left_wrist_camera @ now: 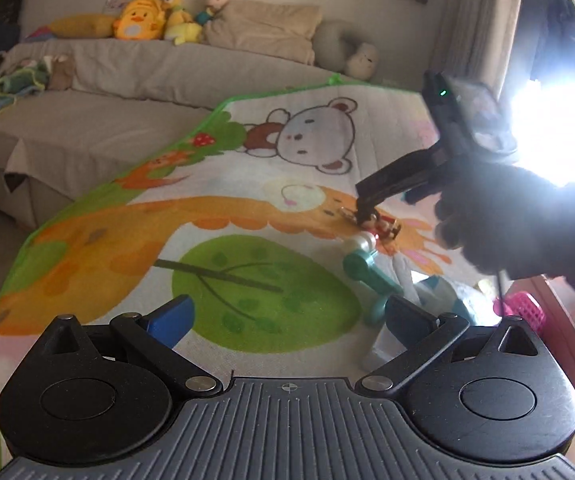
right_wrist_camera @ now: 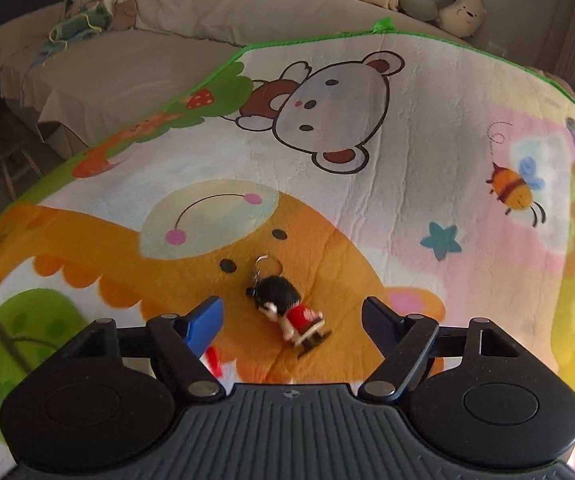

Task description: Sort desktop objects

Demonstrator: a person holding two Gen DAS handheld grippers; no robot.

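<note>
Straddling small black-haired, red-shirted doll keychain [right_wrist_camera: 287, 312] | right tongs [right_wrist_camera: 291, 316] spread; centre on torso, avoid ring | left tongs [left_wrist_camera: 287, 316] spread, idle

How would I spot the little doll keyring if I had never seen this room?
Find the cartoon blanket and its big orange bear print. On the bear's face, between the right gripper fingers, lies the doll keyring: black hair, red top, metal ring, unlike the teal toy nearby.

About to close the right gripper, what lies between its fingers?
In the right wrist view, the doll keychain lies on the blanket inside the open right gripper.
</note>
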